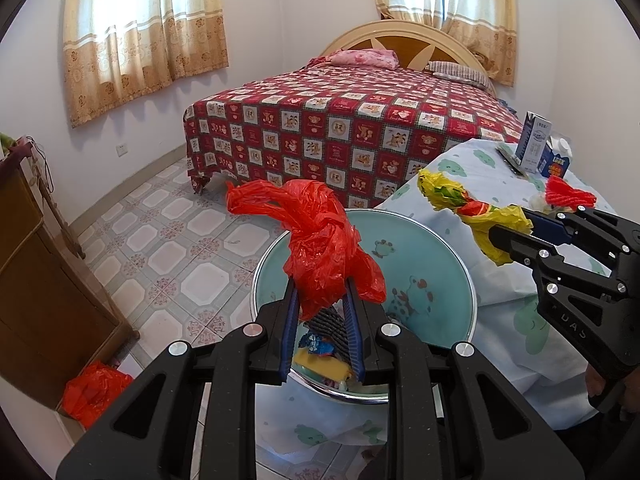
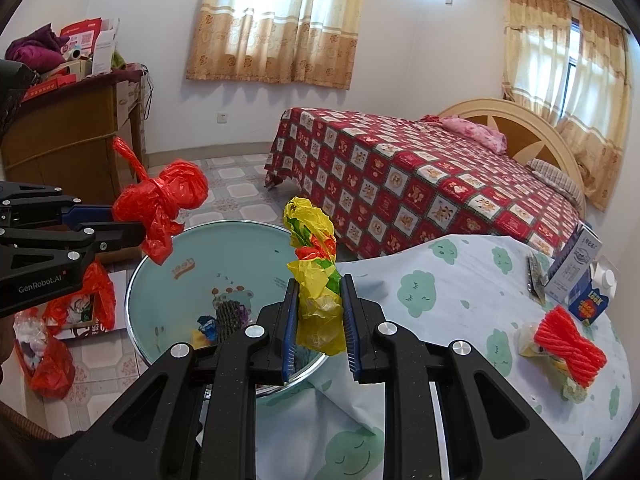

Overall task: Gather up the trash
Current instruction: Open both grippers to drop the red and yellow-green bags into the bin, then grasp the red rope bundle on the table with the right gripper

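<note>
My left gripper [image 1: 320, 292] is shut on a crumpled red plastic bag [image 1: 320, 240], held over a pale blue bin [image 1: 436, 256] with cartoon prints. The same red plastic bag [image 2: 168, 200] and left gripper [image 2: 138, 226] show at the left of the right wrist view. My right gripper [image 2: 318, 308] is shut on a twisted yellow wrapper [image 2: 316, 272] with red and green patches, beside the bin [image 2: 176, 292] rim. The yellow wrapper [image 1: 476, 208] and right gripper [image 1: 520, 230] appear at the right of the left wrist view. Wrappers and a dark scrap lie in the bin's bottom.
A table with a cloud-print cloth [image 2: 440, 300] carries a red mesh piece [image 2: 572, 344], two cartons [image 2: 576, 276] and a comb. A bed with a red checked cover [image 2: 420, 184] stands behind. Red bags [image 2: 52, 360] and a box lie on the tiled floor by a wooden cabinet [image 2: 68, 132].
</note>
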{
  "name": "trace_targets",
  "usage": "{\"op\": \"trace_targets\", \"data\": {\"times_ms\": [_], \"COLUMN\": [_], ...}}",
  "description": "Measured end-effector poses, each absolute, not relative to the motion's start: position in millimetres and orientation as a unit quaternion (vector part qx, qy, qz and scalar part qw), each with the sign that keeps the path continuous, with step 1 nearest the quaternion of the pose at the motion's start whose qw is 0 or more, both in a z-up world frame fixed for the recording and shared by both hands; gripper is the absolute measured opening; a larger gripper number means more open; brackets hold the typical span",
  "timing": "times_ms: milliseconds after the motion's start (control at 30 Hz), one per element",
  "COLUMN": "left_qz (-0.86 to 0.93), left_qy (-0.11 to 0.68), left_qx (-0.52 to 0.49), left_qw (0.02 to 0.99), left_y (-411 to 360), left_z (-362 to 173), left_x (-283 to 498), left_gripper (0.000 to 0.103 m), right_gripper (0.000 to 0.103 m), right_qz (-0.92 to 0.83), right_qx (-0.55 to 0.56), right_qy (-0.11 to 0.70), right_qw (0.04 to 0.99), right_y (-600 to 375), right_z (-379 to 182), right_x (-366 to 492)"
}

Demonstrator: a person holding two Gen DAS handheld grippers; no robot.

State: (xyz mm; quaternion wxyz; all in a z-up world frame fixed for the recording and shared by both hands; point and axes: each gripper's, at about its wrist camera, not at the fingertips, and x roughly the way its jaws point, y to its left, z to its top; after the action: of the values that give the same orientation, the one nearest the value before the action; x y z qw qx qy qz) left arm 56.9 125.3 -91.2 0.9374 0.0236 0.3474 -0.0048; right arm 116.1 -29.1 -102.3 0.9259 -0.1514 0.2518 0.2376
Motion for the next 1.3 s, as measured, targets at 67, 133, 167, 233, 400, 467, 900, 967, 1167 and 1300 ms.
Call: {"op": "trace_targets", "data": {"times_ms": [67,133,167,233,400,467,900,967,1167,1300], "left_qz": [-0.006,-0.008,-0.008,-0.008,-0.008,-0.007,-0.005,-0.006,-0.005,-0.003], "left_qy": [0.348,0.348,0.348,0.349,0.350,0.351,0.362,0.366,0.372,0.376], "left_qx": [0.025,0.025,0.026,0.024,0.025,0.027,0.026,0.032,0.043,0.042], "left_qw": [0.937,0.937,0.937,0.937,0.936,0.936,0.932,0.930,0.927,0.926], "left_y": [122.2,119.1,118.3,118.8,114.5,115.3,109.8,103.4,87.9,76.0], "left_z": [-91.2,-90.9,-90.7,-91.0,-92.0,-92.7,-104.1,-108.5,-116.9,-120.4], "left_x": [57.1,57.2,57.2,57.3,56.7,57.3,60.4,62.9,77.1,93.1], "left_gripper": [0.022,0.022,0.022,0.024,0.035,0.039,0.066,0.068,0.069,0.070], "right_gripper": [0.021,0.021,0.021,0.022,0.029,0.031,0.045,0.045,0.060,0.067], "right_qz": [0.240,0.240,0.241,0.246,0.249,0.246,0.186,0.146,0.045,0.017], "right_qx": [-0.152,-0.153,-0.153,-0.151,-0.149,-0.147,-0.145,-0.143,-0.128,-0.129], "right_qy": [0.252,0.252,0.252,0.255,0.258,0.260,0.256,0.255,0.266,0.292], "right_qw": [0.925,0.925,0.925,0.923,0.922,0.922,0.937,0.945,0.954,0.948], "right_y": [-28.1,-29.1,-28.6,-28.5,-28.7,-30.4,-86.1,-119.0,-205.3,-244.9], "right_z": [-102.8,-103.3,-103.7,-104.6,-107.9,-108.4,-103.2,-100.8,-98.2,-104.8], "right_x": [116.6,117.6,117.7,118.7,120.8,121.8,121.8,127.4,149.8,171.8]}}
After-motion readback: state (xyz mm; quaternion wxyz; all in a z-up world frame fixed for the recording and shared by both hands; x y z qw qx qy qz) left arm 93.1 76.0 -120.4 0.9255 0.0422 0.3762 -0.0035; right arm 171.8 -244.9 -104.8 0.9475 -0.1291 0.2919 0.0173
